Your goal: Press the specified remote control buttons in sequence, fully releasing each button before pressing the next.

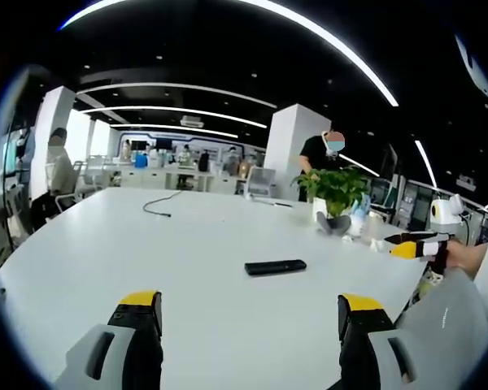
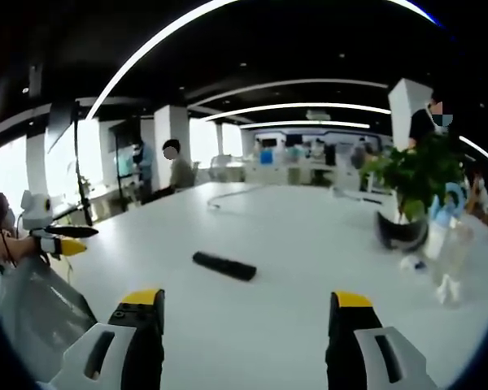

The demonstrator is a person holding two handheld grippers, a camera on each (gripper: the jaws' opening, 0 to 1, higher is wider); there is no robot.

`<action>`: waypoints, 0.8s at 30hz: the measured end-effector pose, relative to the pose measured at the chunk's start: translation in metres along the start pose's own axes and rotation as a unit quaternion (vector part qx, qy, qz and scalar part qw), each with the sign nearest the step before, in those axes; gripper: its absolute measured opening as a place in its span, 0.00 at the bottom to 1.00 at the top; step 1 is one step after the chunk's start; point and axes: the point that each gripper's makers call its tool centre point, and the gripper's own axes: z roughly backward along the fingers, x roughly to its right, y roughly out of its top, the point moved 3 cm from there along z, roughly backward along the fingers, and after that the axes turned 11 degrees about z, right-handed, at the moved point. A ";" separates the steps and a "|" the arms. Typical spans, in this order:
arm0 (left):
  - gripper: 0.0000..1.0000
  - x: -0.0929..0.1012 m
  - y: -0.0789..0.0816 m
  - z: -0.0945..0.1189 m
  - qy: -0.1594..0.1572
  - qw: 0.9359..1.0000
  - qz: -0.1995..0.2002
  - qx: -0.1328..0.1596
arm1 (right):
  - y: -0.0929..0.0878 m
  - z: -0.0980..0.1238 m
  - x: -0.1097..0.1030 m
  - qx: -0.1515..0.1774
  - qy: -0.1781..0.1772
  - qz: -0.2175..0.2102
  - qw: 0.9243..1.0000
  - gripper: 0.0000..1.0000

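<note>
Tongs on both sides stand released, jaws spread wide and grasping nothing: the left tongs (image 1: 250,321) and the right tongs (image 2: 246,317) each rise at the bottom of their own view, above the white counter (image 1: 187,268). Just 1 black remote control (image 1: 275,266) lies flat at frame centre, well apart from both, buttons untouched. A potted plant (image 1: 335,195) sits beyond it, toward the upper right. Held back like this, both tongs probably keep the remote in sight before the first press.

Free room: bare white counter (image 1: 187,268) all around the black slim remote control (image 1: 275,266).
Obstacles: green potted plant (image 1: 335,195) and clear bottles (image 2: 447,244) near the far edge.
</note>
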 end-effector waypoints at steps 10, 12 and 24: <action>0.93 0.000 0.000 -0.001 0.000 1.000 -0.003 -0.001 | -0.002 -0.001 0.003 -0.001 -0.001 -0.001 1.000 0.82; 0.94 0.002 0.004 -0.001 -0.004 1.000 -0.005 0.006 | -0.002 -0.001 0.003 -0.001 -0.001 0.001 1.000 0.82; 0.93 0.016 -0.016 -0.006 -0.038 0.996 -0.058 -0.060 | -0.003 -0.004 0.000 -0.005 0.010 0.005 1.000 0.82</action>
